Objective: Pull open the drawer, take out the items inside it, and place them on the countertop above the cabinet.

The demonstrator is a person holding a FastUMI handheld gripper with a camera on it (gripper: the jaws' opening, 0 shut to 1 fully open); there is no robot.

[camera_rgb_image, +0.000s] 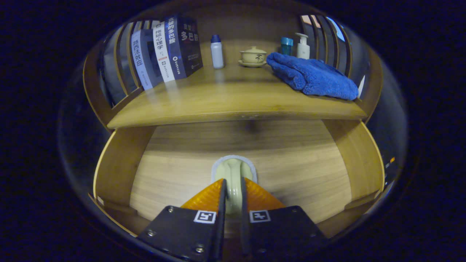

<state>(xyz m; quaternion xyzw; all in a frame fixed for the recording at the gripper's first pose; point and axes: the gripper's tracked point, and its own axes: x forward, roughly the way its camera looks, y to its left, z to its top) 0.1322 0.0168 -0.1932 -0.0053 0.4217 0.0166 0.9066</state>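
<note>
The gripper (233,198) is down inside the open drawer (116,171), and its 2 fingers are closed to a narrow gap with a pale green item (233,174) pinched between them. Both fingers press on its flanks, so the hold looks firm. What the item is exactly cannot be told; it is a smooth, rounded, pale green piece with a whitish rim around its far end, and that end pokes out just ahead of the fingertips.

Under the item lies the drawer's light wooden floor (302,178), with the drawer's side walls curving up on the left and right of the fingers. Whether the item rests on the floor or is lifted off it cannot be told.

Beyond the fingers and above the drawer runs the countertop (225,102), a wide wooden shelf. On its left stand 3 books (167,51), upright and leaning together. Near the middle at the back stands a white bottle (217,51) with a dark blue cap, and just beside it, to the right, a cream lidded cup (253,55) on a saucer. Further right a folded blue towel (313,76) lies across the countertop. Behind the towel stand a teal-capped container (286,45) and a white pump bottle (302,46), close to each other. Curved wooden slats (122,58) frame the shelf at both ends.
</note>
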